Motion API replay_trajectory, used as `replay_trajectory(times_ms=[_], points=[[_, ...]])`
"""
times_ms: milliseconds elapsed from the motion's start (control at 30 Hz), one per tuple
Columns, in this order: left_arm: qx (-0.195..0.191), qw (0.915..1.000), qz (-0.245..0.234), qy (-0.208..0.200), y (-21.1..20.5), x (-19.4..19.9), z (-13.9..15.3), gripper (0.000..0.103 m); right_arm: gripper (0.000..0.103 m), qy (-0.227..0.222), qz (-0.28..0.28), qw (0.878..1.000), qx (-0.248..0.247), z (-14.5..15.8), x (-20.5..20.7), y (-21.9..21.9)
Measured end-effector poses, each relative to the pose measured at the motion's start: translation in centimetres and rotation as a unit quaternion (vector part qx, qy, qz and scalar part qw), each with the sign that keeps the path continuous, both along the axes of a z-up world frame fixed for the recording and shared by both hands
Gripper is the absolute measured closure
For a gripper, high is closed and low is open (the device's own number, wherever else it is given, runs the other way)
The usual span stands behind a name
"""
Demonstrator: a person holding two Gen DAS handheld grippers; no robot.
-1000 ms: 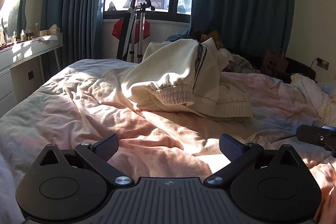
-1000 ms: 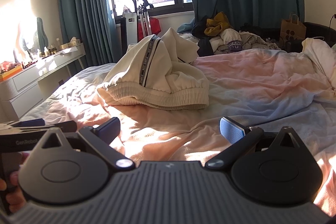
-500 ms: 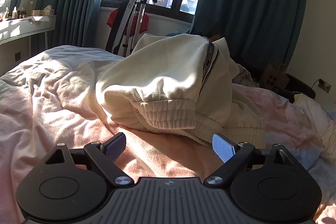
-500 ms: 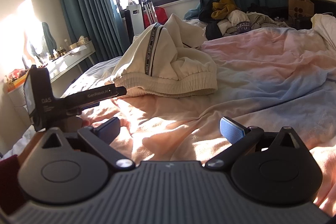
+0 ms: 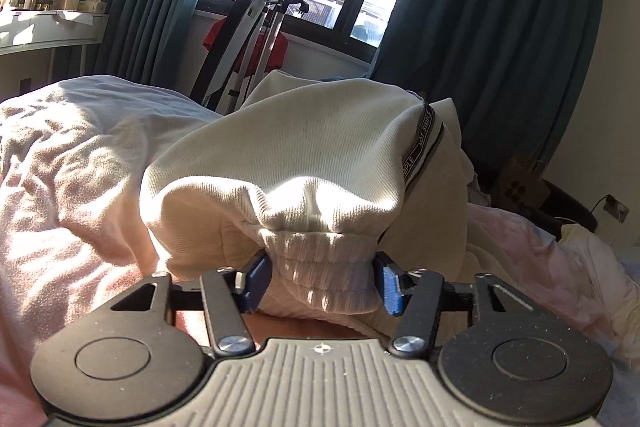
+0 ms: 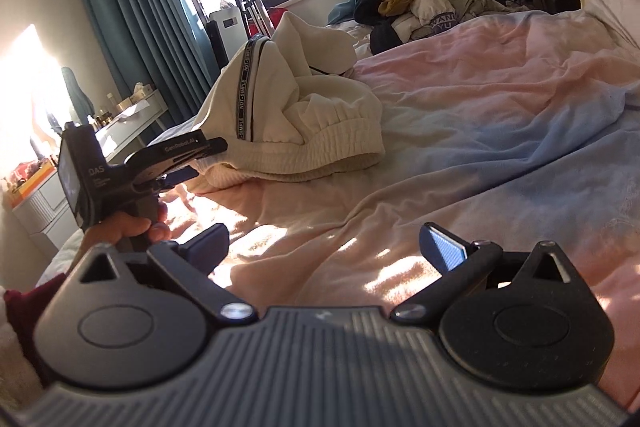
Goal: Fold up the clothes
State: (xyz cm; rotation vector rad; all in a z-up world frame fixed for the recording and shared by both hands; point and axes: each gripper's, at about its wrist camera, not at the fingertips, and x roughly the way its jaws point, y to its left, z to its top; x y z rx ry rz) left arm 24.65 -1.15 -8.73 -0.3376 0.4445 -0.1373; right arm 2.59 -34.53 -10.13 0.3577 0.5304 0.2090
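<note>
Cream sweatpants [image 5: 304,163] lie bunched in a heap on the pink-and-blue duvet [image 6: 460,131], toward the window side of the bed; a black side stripe [image 6: 245,95] with white lettering runs down one leg, and the ribbed waistband [image 6: 340,143] faces the near edge of the bed; left gripper [image 5: 320,283] sits at the heap's near edge, with a ribbed cuff [image 5: 320,267] between its blue pads [image 5: 256,281]; jaws closing, both pads in contact with the ribbing on either side, the cuff bunched between them; from the right wrist view the left gripper [image 6: 192,163] reaches in from the left at the low corner of the heap, held by a hand [image 6: 128,227] with a dark red sleeve [image 6: 28,307] behind it; right gripper [image 6: 324,247] hovers over bare duvet, well short of the sweatpants, jaws wide apart, nothing between them; a separate pile of clothes [image 6: 424,7] lies at the far edge of the bed below the teal curtains [image 6: 132,7]; strong sunlight falls in patches across the bedding.
</note>
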Motion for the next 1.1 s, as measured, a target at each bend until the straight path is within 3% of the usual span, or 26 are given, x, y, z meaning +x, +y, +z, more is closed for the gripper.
replay_trajectory(times_ms=[100, 267, 467, 567, 767, 933, 967, 1033, 1100], points=[[-0.041, 0.9991, 0.004, 0.004, 1.3, 0.1, 1.0, 0.083, 0.0, -0.004, 0.0, 1.0, 0.006, -0.3, 0.4, -0.1], [-0.074, 0.9972, -0.009, -0.008, 3.8, -2.7, 4.4, 0.086, 0.0, -0.017, 0.0, 1.0, 0.016, 0.0, 0.5, 0.0], [-0.063, 0.9962, -0.06, -0.009, 5.5, -8.7, 7.3, 0.086, 0.0, -0.026, -0.007, 0.999, 0.036, 0.9, -0.1, -0.2], [-0.079, 0.9947, -0.065, -0.002, 7.3, -11.5, 8.1, 0.086, 0.0, -0.018, -0.011, 0.999, 0.05, 1.3, -0.5, -0.2], [-0.137, 0.9905, -0.01, 0.007, 12.7, -15.1, 8.0, 0.086, 0.0, -0.029, 0.01, 0.996, 0.081, 2.2, -1.9, 1.0], [-0.215, 0.9735, 0.07, 0.037, 17.4, -14.1, 6.0, 0.086, 0.004, -0.016, 0.052, 0.991, 0.119, 1.7, -0.3, 2.3], [-0.222, 0.971, 0.081, 0.037, 18.0, -13.8, 5.7, 0.086, 0.008, -0.007, 0.055, 0.99, 0.129, 1.5, 0.4, 2.6], [-0.225, 0.9688, 0.098, 0.031, 18.9, -13.0, 5.6, 0.086, 0.027, 0.024, 0.056, 0.989, 0.135, 1.0, 2.2, 3.2], [-0.231, 0.9667, 0.106, 0.032, 19.3, -12.4, 5.5, 0.086, 0.033, 0.046, 0.057, 0.991, 0.112, 0.6, 4.3, 4.1]])
